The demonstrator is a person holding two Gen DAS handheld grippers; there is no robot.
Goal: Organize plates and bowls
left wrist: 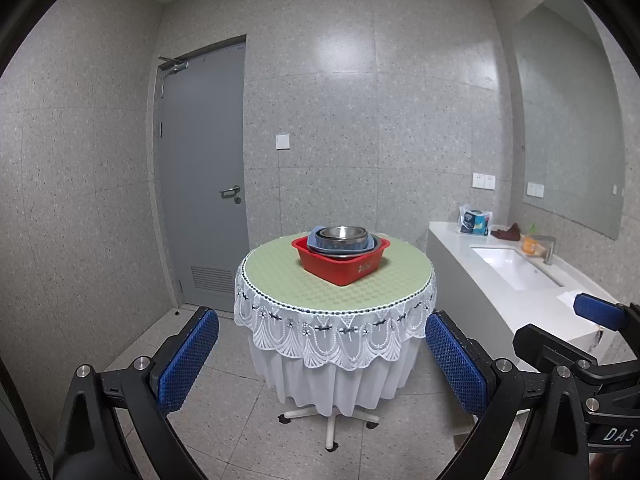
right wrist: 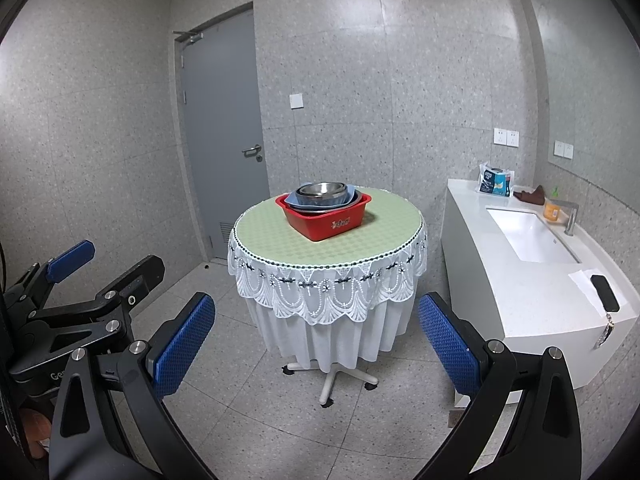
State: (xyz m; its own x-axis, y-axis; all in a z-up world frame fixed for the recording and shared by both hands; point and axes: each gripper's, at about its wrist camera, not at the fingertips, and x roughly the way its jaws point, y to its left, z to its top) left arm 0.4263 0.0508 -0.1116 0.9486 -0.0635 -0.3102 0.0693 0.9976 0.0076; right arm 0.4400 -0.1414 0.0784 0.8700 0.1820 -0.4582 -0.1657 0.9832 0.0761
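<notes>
A red plastic tub (left wrist: pixel 342 266) stands on a round table (left wrist: pixel 280 276) with a green top and white lace skirt. Stacked in the tub are a blue plate (left wrist: pixel 316 236) and steel bowls (left wrist: pixel 342 234). The tub (right wrist: pixel 326 220), the table (right wrist: pixel 280 236) and the bowls (right wrist: pixel 322 190) show in the right wrist view too. My left gripper (left wrist: pixel 320 354) is open and empty, well short of the table. My right gripper (right wrist: pixel 314 338) is open and empty, also well back. Each gripper shows at the edge of the other's view.
A white counter (right wrist: pixel 520 280) with a sink (right wrist: pixel 528 236) runs along the right wall, holding a packet (right wrist: pixel 496 180), a brown cloth, an orange bottle and a black phone (right wrist: pixel 605 292). A grey door (right wrist: pixel 224 140) is behind the table. Tiled floor lies between me and the table.
</notes>
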